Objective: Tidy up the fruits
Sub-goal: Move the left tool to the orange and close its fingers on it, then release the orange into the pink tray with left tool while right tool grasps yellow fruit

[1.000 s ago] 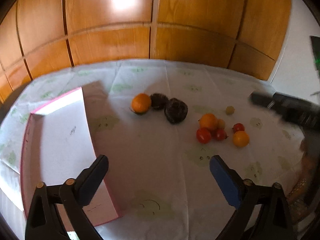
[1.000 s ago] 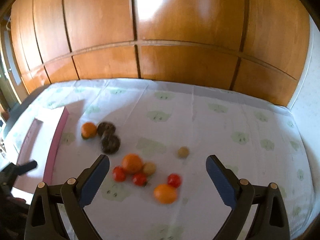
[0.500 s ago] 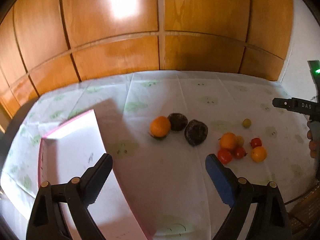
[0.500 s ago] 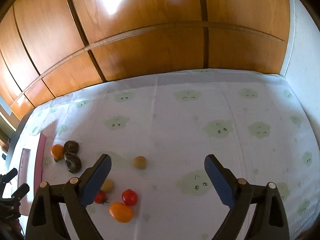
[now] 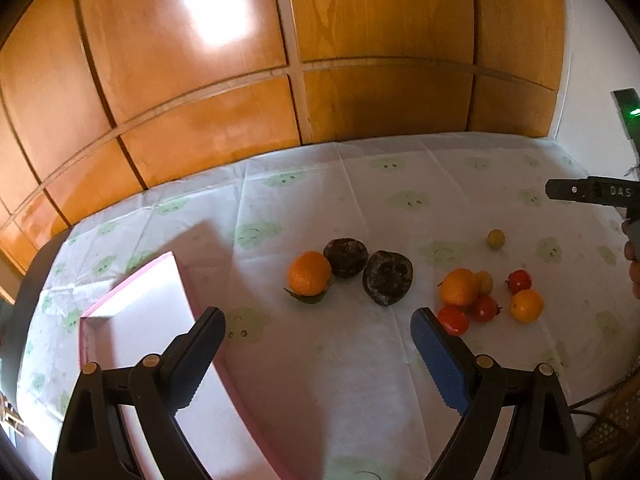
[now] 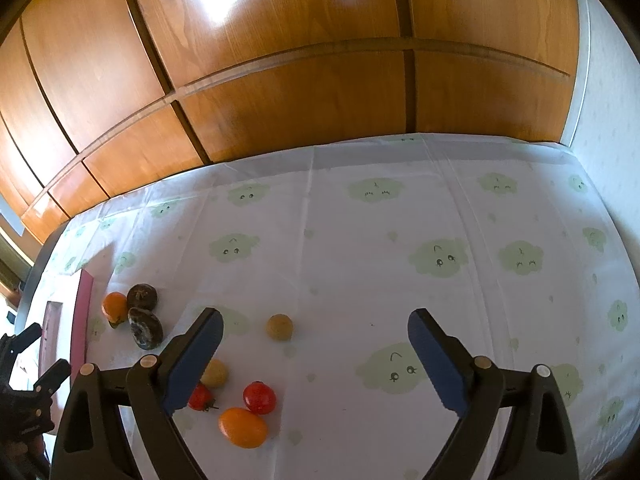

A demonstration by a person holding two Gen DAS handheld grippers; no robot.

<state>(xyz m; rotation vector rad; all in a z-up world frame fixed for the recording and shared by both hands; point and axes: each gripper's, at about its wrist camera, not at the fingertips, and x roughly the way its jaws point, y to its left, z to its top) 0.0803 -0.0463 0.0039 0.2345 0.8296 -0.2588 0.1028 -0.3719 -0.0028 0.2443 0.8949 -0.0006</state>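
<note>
Your left claw [image 5: 316, 334] hangs released, nothing between its fingers, over the worktop [image 5: 344, 364] beside the pink-edged box [image 5: 148, 320] at the left edge. Mid-worktop lie an orange [image 5: 309, 273] touching two dark fruits [image 5: 386, 277]. Further right cluster the tomatoes [image 5: 485, 307] and a small yellow fruit [image 5: 495, 238]. Your right claw [image 6: 315, 344] is released too, empty, above the tablecloth [image 6: 360, 264].

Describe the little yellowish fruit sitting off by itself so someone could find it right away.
Start at the pink-edged box on the cloud-print tablecloth, then move right past the two dark fruits. Behind the cluster of tomatoes lies the small yellow-green fruit, alone and touching nothing.
</note>
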